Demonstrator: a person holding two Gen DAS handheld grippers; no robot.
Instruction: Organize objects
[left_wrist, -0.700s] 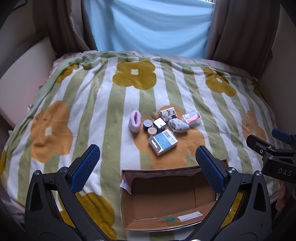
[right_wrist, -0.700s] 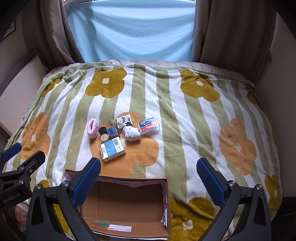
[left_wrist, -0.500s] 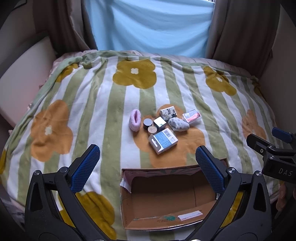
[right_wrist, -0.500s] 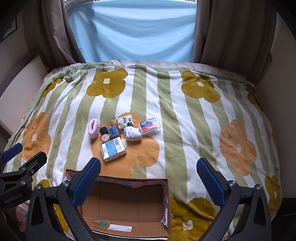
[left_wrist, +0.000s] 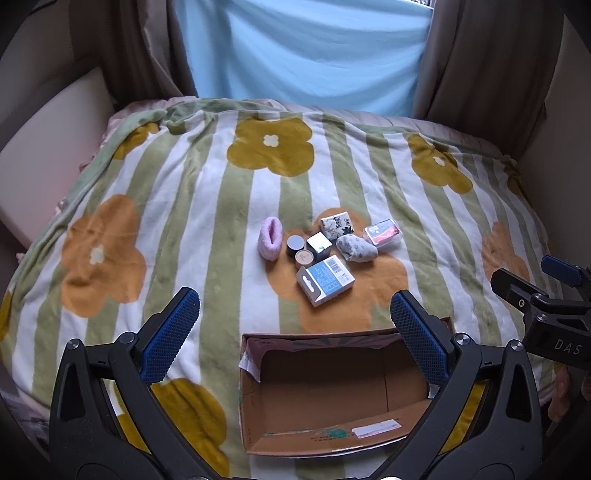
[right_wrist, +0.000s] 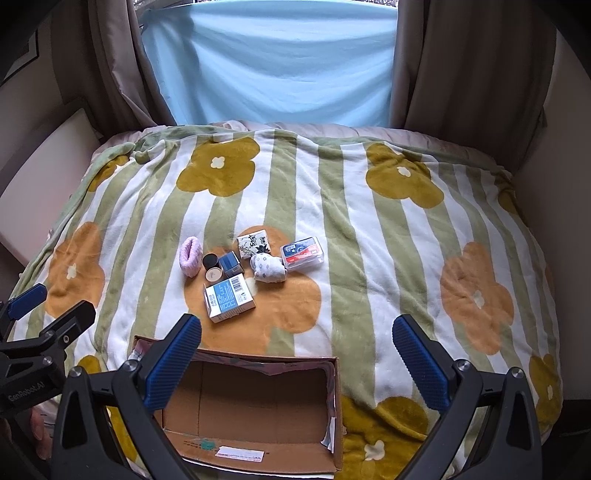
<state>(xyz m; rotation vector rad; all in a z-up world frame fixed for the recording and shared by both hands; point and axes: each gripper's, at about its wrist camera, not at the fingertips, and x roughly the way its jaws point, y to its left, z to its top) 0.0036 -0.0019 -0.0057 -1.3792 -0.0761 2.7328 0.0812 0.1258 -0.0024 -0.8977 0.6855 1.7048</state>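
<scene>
Both claws are held wide open above the near edge of a bed, and nothing is gripped by either: the left claw (left_wrist: 293, 332) and the right claw (right_wrist: 295, 363) each frame an open cardboard box (left_wrist: 332, 441), which is set on the striped flower blanket (left_wrist: 192, 192) close to its near edge.

Beyond the box's far rim, with a strip of bare blanket between, a tight cluster of small things is gathered on an orange flower. A blue-and-white carton (left_wrist: 325, 280) is placed nearest the box. Behind it are found two small round tins (left_wrist: 300, 250), a small cube box (left_wrist: 318, 245), a pink rolled sock (left_wrist: 270, 243) at the left end, a grey patterned sock (left_wrist: 355, 249), a patterned packet (left_wrist: 337, 225) and a clear card case (left_wrist: 384, 232) at the right end.

Wide stretches of blanket are left open on both sides of the cluster and behind it, up to the blue curtain (right_wrist: 269, 62).
</scene>
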